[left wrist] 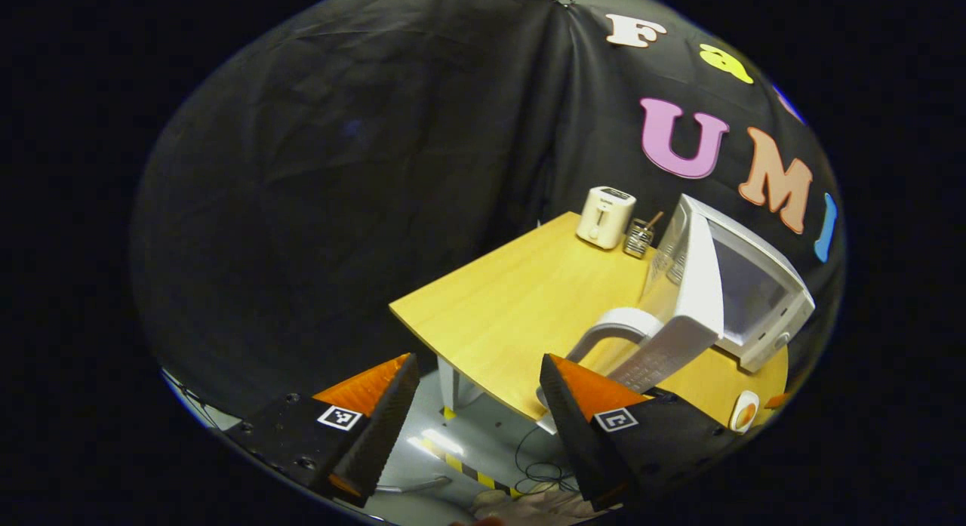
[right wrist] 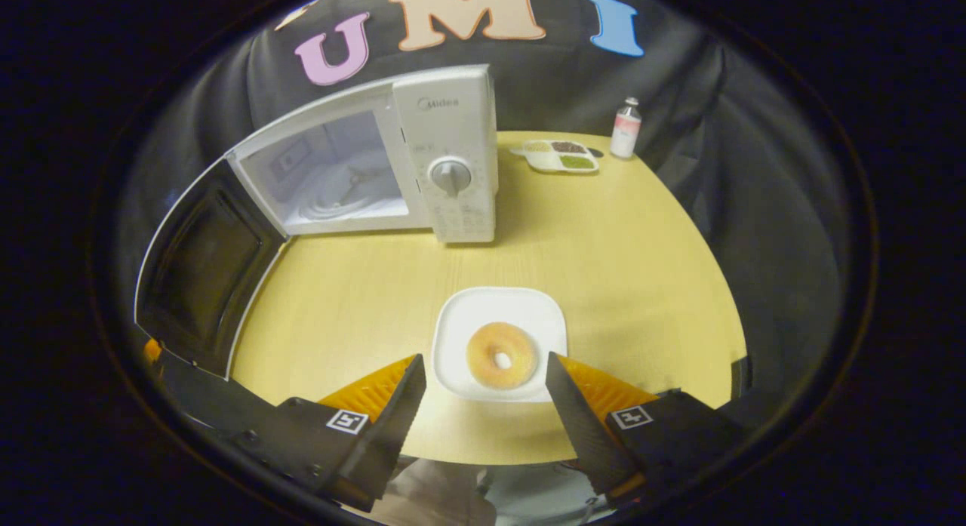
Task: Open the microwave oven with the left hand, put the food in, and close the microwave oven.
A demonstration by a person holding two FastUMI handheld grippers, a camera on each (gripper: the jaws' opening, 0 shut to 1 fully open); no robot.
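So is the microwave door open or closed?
Open. The microwave door is swung wide to the left, and the cavity shows inside the microwave.

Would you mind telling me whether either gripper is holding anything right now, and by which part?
Nothing is held. The left gripper is open beside the table, and the right gripper is open, its fingers flanking the white plate with the doughnut.

Dim booth, sharp focus, fisheye-warped edges.
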